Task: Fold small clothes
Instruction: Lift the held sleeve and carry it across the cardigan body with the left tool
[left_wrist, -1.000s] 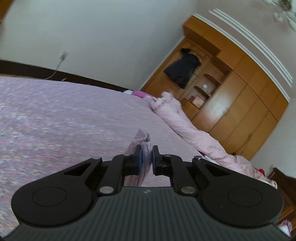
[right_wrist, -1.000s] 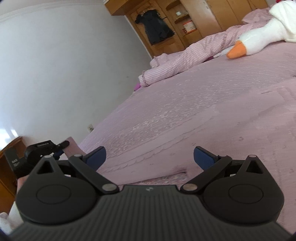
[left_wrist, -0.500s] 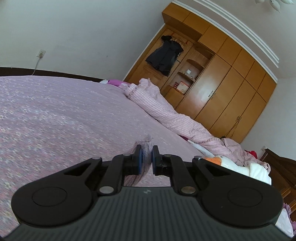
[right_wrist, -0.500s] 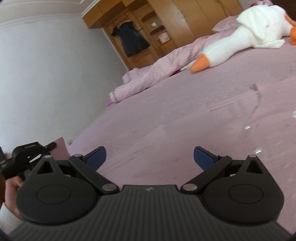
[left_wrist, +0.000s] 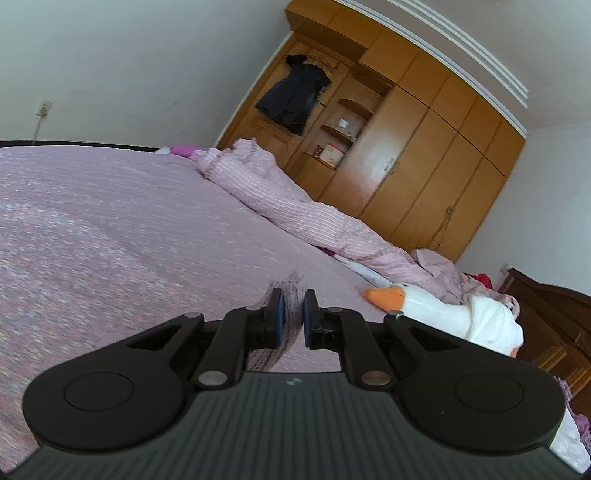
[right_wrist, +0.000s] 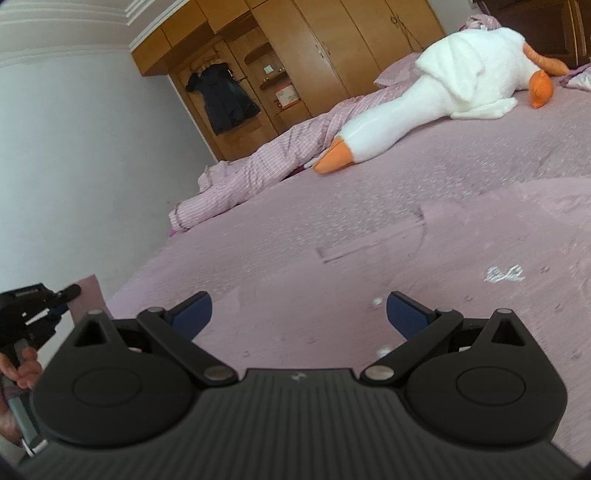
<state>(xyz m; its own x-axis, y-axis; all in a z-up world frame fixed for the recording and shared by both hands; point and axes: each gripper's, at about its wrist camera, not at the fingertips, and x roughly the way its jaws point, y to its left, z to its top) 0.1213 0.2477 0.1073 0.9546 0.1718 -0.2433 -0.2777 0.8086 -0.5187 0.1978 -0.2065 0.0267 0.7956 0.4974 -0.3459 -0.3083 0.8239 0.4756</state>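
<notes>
pink garment (left_wrist: 291, 295) pinched in the left gripper (left_wrist: 292, 319); right gripper (right_wrist: 298, 314) spread wide, no readable writing.

Left gripper (left_wrist: 293, 317) and right gripper (right_wrist: 298, 314) are showing matte black ribbed housings, round pivot caps, silver screws and blue finger pads (right_wrist: 406, 317).

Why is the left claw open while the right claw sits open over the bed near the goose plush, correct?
Not quite: the left claw is shut, clamped on a pink garment, as the left wrist view shows. The right claw is indeed open over the bed, with the goose plush beyond it.
</notes>
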